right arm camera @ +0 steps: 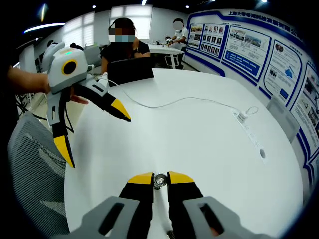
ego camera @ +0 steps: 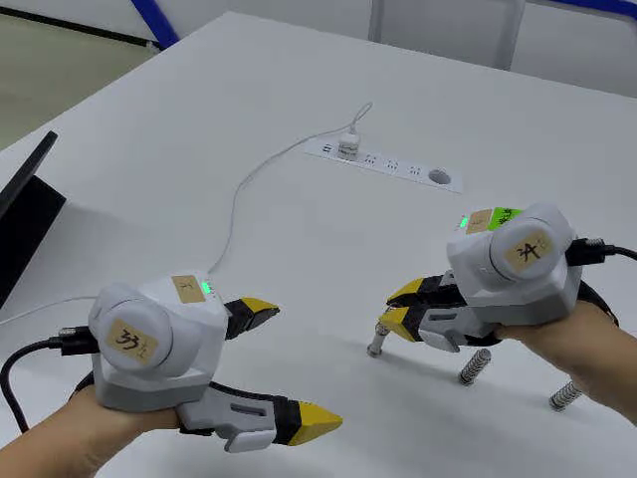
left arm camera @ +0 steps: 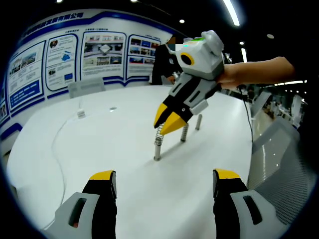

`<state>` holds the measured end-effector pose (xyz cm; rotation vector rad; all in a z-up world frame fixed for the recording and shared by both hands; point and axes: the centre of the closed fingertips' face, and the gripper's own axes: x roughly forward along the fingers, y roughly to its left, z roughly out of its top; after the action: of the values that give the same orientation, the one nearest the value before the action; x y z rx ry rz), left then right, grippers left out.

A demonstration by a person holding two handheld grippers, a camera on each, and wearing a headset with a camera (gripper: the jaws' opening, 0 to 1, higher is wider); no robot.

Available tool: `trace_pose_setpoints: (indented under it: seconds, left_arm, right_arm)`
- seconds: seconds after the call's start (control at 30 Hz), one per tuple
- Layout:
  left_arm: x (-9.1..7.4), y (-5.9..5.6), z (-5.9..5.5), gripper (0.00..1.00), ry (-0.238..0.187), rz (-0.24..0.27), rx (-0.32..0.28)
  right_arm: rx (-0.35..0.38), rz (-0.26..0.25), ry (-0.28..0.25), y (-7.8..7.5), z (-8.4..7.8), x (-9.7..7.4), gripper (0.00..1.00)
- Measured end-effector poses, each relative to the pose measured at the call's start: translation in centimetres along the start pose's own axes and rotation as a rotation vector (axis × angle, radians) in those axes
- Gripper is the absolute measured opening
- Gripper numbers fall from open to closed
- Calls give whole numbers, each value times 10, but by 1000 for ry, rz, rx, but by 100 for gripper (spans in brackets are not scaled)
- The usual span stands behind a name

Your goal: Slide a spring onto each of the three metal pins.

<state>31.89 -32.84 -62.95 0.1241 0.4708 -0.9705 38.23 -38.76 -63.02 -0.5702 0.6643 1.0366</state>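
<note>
Three thin metal pins stand on the white table [ego camera: 299, 229]. My right gripper [ego camera: 398, 307] is shut on a spring [left arm camera: 159, 130] at the top of the nearest pin [left arm camera: 157, 148]; looking straight down, its round end [right arm camera: 160, 181] sits between the yellow tips. The other two pins [ego camera: 475, 366] [ego camera: 565, 395] carry springs and stand beside my right hand. My left gripper [ego camera: 289, 366] hangs open and holds nothing, a short way left of the pins, with its jaws pointed at them.
A white power strip [ego camera: 383, 162] lies at the back of the table, and its cable [ego camera: 239, 199] runs toward me. A dark screen [ego camera: 25, 214] stands at the left edge. People sit behind a laptop [right arm camera: 130, 69] across the table. A mesh chair [right arm camera: 35, 174] is nearby.
</note>
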Motion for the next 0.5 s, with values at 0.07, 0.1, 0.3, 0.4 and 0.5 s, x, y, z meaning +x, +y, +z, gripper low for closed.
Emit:
trace_pose_setpoints:
  seconds: [0.07, 0.1, 0.3, 0.4, 0.5]
  left_arm:
    - [0, 1, 0, 81, -1, 4, 1]
    - [0, 1, 0, 81, -1, 4, 0]
    - [-1, 4, 0, 80, -7, 9, -13]
    - [-1, 4, -1, 80, -3, 10, -13]
    - [-1, 5, -3, 80, 2, 11, -14]
  right_arm:
    - [-10, 8, 11, 0, -1, 2, 11]
    - [-10, 11, 15, 1, -2, 3, 11]
    - [-22, 15, 53, 0, -8, 10, 11]
    - [-17, 19, 65, 1, -11, 14, 11]
    - [-8, 23, 77, 1, -15, 17, 11]
